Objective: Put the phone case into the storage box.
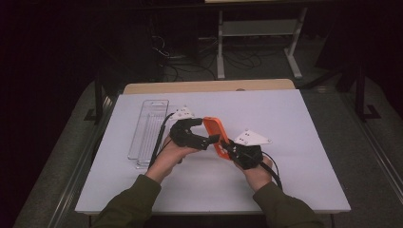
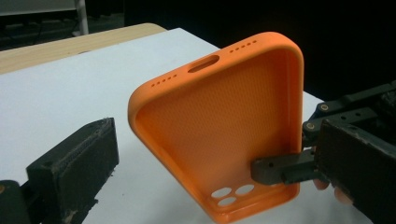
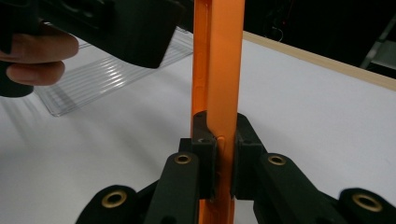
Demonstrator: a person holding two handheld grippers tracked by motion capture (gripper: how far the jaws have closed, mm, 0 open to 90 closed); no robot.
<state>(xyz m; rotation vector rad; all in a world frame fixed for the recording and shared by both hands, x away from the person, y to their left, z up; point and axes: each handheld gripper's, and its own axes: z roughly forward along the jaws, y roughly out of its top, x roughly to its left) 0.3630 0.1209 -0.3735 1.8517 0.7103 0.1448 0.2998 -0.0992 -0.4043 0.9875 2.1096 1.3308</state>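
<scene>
- Phone case (image 1: 216, 136) sits clamped in my right tongs (image 1: 227, 148), lifted above the white table (image 1: 285, 123) near its middle, between my two hands.
- My right tongs have their jaws pinched nearly together on the case's side wall; in the right gripper view the orange case (image 3: 217, 70) rises edge-on straight up from between the two black pads (image 3: 204, 154).
- In the left gripper view those same tongs reach in from the right, and one black finger (image 2: 275, 169) presses on the inside of the case low down, just beside the three round camera holes.
- My left tongs (image 1: 205, 132) stand wide apart, with nothing pressed between them.
- In the left gripper view the case (image 2: 219, 130) stands upright in the gap ahead of my left jaws, hollow side facing me, charging slot and small holes on the top edge.
- I can't tell whether either left jaw touches the case; from the high view the left tongs are just beside its upper end.
- My left hand (image 1: 168, 156) and right hand (image 1: 256, 171) come in from the near edge in dark green sleeves (image 1: 128, 199).
- A clear plastic tray (image 1: 148, 133) lies flat on the table to the left of my left hand, well apart from the case.
- Beyond the white top a strip of wooden board (image 1: 209, 86) shows at the far edge.
</scene>
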